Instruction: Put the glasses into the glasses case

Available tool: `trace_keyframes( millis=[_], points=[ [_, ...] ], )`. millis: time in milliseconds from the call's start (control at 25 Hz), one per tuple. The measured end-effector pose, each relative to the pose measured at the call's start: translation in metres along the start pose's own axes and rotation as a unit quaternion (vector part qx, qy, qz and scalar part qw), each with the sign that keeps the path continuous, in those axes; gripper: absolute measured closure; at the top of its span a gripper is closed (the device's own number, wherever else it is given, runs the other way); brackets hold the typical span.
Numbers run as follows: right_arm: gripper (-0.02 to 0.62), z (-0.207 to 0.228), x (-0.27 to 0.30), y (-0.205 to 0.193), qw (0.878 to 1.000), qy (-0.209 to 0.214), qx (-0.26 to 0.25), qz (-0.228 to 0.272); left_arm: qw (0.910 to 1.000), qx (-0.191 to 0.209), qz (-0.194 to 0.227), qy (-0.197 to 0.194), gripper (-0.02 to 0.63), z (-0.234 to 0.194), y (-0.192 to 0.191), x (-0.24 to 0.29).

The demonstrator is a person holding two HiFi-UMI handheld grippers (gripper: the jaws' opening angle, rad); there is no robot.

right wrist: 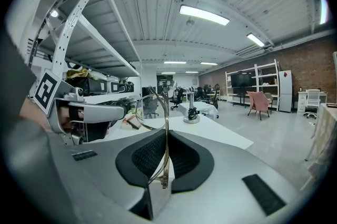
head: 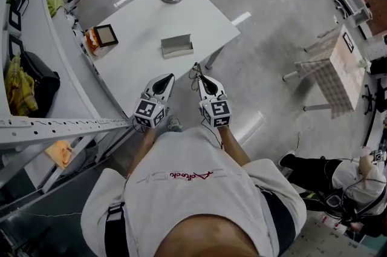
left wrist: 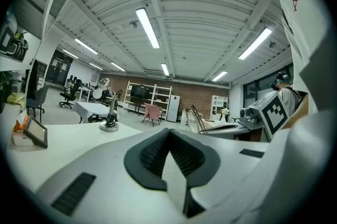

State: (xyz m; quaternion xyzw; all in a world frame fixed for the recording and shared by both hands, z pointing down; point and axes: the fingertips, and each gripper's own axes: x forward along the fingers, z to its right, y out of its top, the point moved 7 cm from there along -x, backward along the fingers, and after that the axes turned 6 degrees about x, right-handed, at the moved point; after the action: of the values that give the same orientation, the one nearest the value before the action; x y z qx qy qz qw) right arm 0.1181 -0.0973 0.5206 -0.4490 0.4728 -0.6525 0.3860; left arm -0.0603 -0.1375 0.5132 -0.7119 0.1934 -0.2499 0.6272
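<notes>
While ribbed jaws on the left gripper point(left wrist: 168, 132) meet empty beside the white table point(head: 139, 32), the right gripper point(right wrist: 167, 132) clamps thin wire-rimmed glasses point(right wrist: 151, 111), their lenses barely discernible.

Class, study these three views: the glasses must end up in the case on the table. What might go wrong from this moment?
1. The right gripper pinches the glasses only by thin frame, the lens standing free above the jaws; they might twist or slip out in transit.
2. The glasses case lies loose on the table; the left gripper is shut, empty and away from it, so the case may slide when the glasses go in.
</notes>
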Motion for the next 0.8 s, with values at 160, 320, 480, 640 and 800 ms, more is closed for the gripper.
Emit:
trace_keyframes(
  millis=[160,320,480,640,800],
  points=[
    [0.56,0.0,0.03,0.008,1.0,-0.001,-0.003,0.001,1.0,0.0,0.002,-0.001,0.583,-0.027,0.003,0.01],
    [0.56,-0.001,0.05,0.009,1.0,-0.001,-0.008,-0.002,1.0,0.0,0.003,-0.004,0.583,-0.047,0.003,0.016],
    [0.56,-0.005,0.062,0.009,1.0,-0.001,-0.006,-0.005,0.9999,0.007,-0.007,-0.005,0.583,-0.06,0.001,0.019],
    [0.56,-0.009,0.065,0.003,1.0,0.001,-0.001,-0.015,0.9999,-0.001,-0.014,-0.008,0.583,-0.062,-0.006,0.018],
    [0.56,-0.008,0.065,-0.003,1.0,-0.002,0.003,-0.022,0.9997,-0.007,-0.021,-0.009,0.583,-0.062,-0.013,0.017]
  ],
)
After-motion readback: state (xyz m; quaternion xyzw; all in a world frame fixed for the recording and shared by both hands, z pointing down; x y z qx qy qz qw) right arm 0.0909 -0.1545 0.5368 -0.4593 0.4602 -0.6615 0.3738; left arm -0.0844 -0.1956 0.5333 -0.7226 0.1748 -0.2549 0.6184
